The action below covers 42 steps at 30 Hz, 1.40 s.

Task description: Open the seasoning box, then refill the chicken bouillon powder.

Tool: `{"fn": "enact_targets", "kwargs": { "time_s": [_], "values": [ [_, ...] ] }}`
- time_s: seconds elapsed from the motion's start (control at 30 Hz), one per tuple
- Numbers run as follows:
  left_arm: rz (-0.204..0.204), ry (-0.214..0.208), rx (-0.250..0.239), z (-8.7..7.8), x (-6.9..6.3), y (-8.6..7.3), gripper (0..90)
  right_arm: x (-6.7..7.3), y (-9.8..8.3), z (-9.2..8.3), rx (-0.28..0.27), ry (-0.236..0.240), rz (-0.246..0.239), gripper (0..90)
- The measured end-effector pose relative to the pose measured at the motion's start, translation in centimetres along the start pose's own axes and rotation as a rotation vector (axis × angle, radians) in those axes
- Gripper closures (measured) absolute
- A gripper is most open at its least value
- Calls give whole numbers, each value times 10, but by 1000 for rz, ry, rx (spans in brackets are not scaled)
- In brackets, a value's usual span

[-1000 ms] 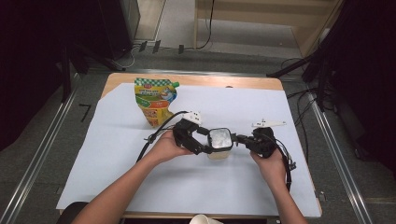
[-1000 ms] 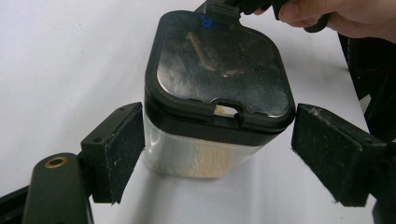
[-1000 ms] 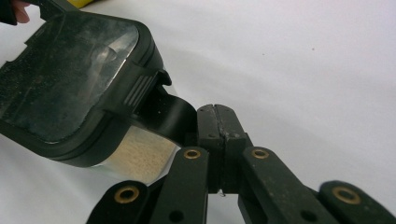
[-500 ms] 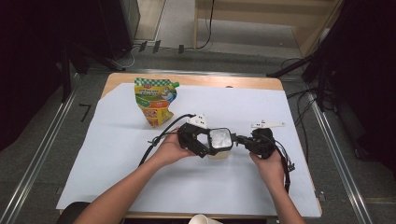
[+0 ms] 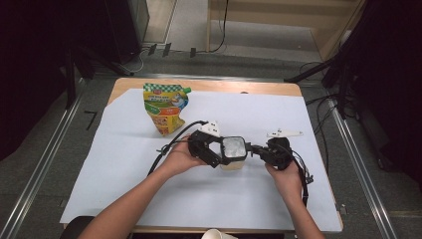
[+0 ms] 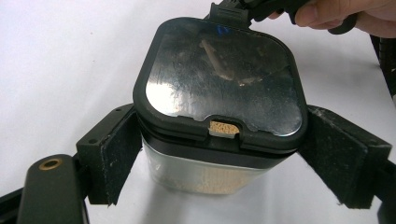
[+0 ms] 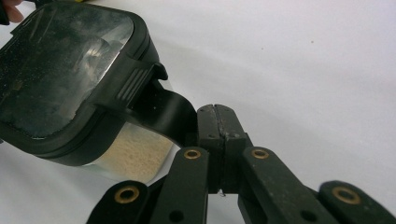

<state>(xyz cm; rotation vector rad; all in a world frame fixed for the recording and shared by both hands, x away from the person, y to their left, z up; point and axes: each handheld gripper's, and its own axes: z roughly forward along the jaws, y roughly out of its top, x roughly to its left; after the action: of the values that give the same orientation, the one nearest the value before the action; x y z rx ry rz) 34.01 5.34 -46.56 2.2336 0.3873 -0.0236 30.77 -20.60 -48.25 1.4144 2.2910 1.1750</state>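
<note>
**Lid latch worked on a braced container**

Step in hand: a container (image 5: 233, 154) with a black-framed lid (image 6: 219, 79) is stood on the white sheet near the middle of the counter (image 5: 209, 85) and is held from both sides. The left tool (image 6: 219, 161) is set around the body just under the lid; its pads (image 6: 119, 154) are seen against the side walls, so it is judged to be gripping the container. The right tool (image 7: 215, 121) is closed, jaws together, and whether the black latch tab (image 7: 163, 112) at the lid's edge is pinched or merely touched cannot be told.

Judged aim: the lid is to be opened. The next move calls for the tab to be levered up and away while the body is kept clamped and upright (a pale granular fill is visible through the clear wall, so a tip would spill).

Count:
- container: one
- lid: one
- printed pouch (image 5: 165, 108): one, standing well apart, toward the far left
- tools: two
- paper cup rim (image 5: 219, 234): one, at the near edge
</note>
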Motion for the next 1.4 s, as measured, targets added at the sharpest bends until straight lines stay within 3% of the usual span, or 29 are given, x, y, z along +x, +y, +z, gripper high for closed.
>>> {"fn": "enact_targets", "kwargs": {
  "time_s": [0.67,0.93,1.03,1.1,1.17,1.2,1.3,1.4],
  "values": [
    [-10,-17,-15,-5,2,3,159,3,-1,-4,-7,2,4,900],
    [28,8,-14,-6,-3,9,154,4,-3,-5,-10,-1,1,900],
    [10,8,-27,-5,-3,11,150,5,-3,-5,-13,-2,0,900],
    [-22,1,-74,-10,-1,12,183,5,-3,-5,-14,9,0,900],
    [-40,6,-94,-14,3,11,376,6,-3,-5,-19,16,2,900],
    [-52,0,-101,-16,5,11,394,6,-3,-5,-21,20,-2,900],
    [-40,2,-72,-15,4,11,351,9,-3,-3,-11,-1,-27,900],
    [-30,12,-61,-15,2,11,330,7,-3,-2,-11,14,-13,900]
  ]
}}
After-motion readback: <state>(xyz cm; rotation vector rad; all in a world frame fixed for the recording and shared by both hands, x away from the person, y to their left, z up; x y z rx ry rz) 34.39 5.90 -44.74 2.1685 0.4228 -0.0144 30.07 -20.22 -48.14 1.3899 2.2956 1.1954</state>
